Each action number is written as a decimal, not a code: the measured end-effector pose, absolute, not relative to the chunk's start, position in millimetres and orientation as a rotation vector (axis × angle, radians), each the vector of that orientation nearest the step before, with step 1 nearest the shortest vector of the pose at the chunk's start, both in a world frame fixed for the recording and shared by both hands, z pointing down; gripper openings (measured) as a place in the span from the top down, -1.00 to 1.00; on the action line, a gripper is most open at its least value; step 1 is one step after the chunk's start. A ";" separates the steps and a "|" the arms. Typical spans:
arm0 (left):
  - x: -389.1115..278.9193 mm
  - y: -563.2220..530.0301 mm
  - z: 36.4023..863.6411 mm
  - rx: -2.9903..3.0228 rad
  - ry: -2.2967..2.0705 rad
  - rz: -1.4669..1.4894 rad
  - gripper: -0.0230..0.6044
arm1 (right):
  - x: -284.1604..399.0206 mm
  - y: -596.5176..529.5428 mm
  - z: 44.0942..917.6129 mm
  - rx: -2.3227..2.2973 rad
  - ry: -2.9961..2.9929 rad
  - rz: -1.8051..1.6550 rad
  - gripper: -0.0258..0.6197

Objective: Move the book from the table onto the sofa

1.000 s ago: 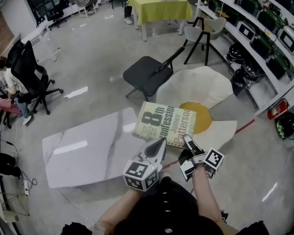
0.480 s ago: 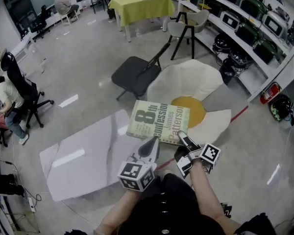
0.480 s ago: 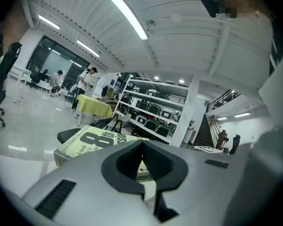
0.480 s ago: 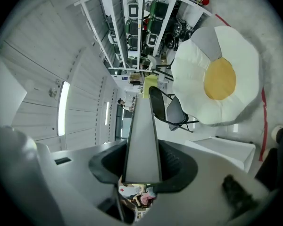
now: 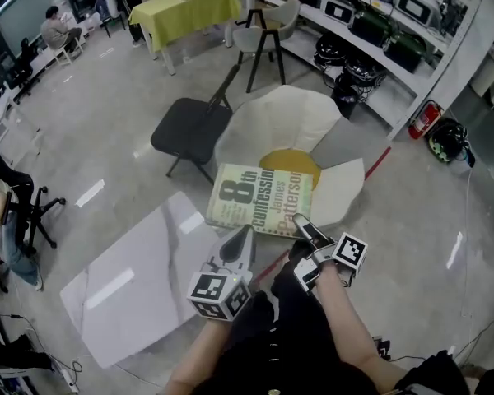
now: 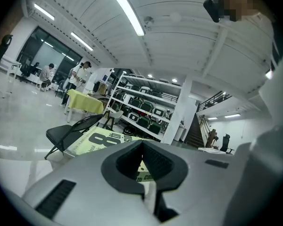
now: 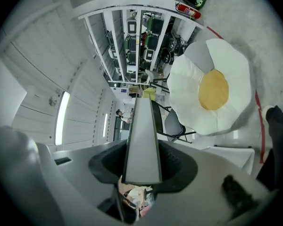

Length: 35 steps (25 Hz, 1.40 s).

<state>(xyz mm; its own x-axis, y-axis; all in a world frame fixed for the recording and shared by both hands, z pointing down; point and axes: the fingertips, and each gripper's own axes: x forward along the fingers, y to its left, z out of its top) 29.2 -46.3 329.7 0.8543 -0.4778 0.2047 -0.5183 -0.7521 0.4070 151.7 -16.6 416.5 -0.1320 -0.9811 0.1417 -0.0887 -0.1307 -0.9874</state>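
I'm swinging the book off the table toward the sofa. It's now overlapping the yolk instead of lying beside it. Left gripper and right gripper are travelling with it, and the table is sliding away lower left.

The head view looks steeply down from above the person's forearms onto the book, the egg-shaped sofa, the black chair and the shelving. The left gripper view sits close behind its fingers, facing almost level across the room; the right gripper view, rolled sideways, sights along the book's edge, and all three share book, chair and shelving
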 end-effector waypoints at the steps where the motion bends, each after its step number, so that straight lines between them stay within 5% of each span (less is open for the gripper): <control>1: 37.0 -48.8 328.6 2.574 -0.722 0.125 0.89 | 159.9 -17.2 415.5 -1.309 1.295 -1.372 0.39; 15: 38.7 -66.2 361.7 2.560 -0.697 0.170 0.89 | 171.5 -20.5 447.6 -1.346 1.244 -1.358 0.39; 22: 135.1 -123.7 370.6 2.497 -0.779 0.198 0.89 | 274.1 -76.2 455.4 -1.340 1.257 -1.413 0.39; 35: 211.9 -183.5 415.8 2.419 -0.892 0.222 0.89 | 359.1 -128.8 513.2 -1.357 1.281 -1.519 0.39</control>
